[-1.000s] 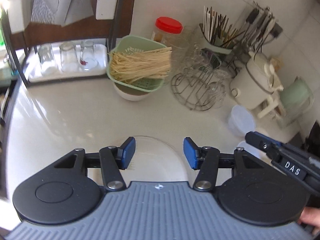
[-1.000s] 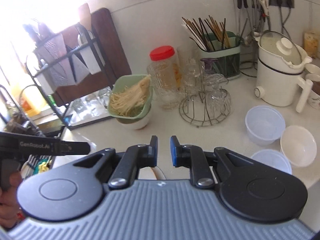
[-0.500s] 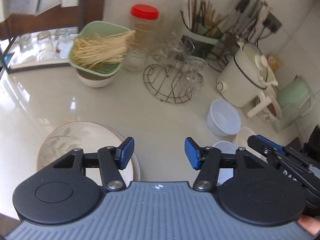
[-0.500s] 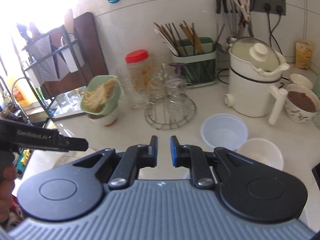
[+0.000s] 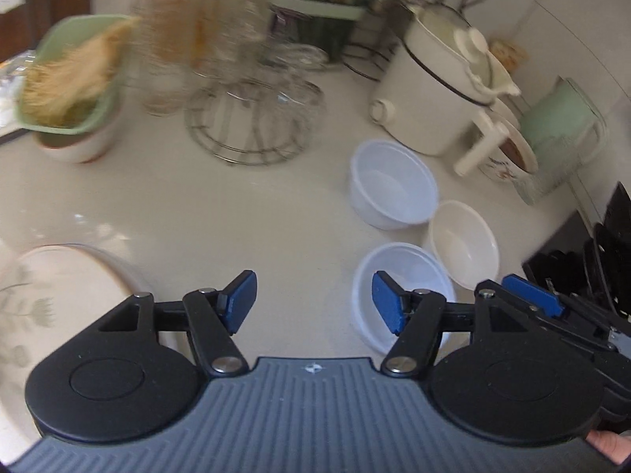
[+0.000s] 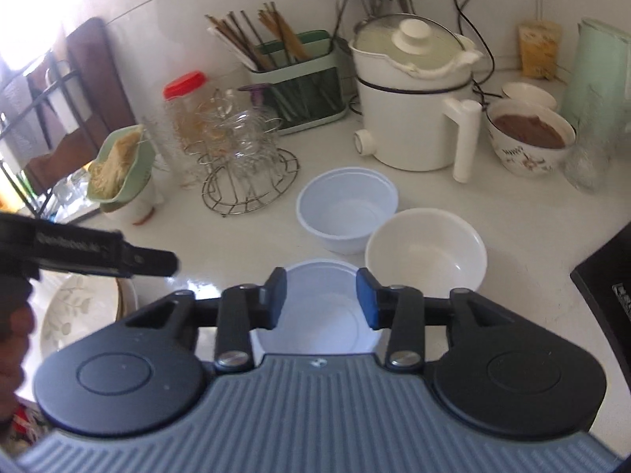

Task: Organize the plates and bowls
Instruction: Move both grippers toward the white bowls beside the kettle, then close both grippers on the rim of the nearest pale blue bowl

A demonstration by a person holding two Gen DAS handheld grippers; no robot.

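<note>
the near bowl [image 6: 319, 307] sits on the counter [image 6: 244, 236], right in front of the right gripper [image 6: 321, 297]. it is round, thin and white, like plastic. two more bowls sit just behind it: the far bowl [image 6: 347, 209], also thin plastic, and the thick bowl [image 6: 426, 252], smooth and creamy, which touches it or nearly does. the plate [image 5: 51, 291] lies well to the left, flat, with faint leaf prints and a thin brown edge.

the step looks like reaching for the near bowl. the right gripper's jaws have just been opening and hold nothing; the bowl shows between them but the pads are not pressing on it. the left gripper [image 5: 313, 301] has been opening too, and it is wide and empty over bare counter between plate and bowls.

next, i think one pad must go inside the rim and one outside, then squeeze gently, since the wall looks thin and slippery.
</note>
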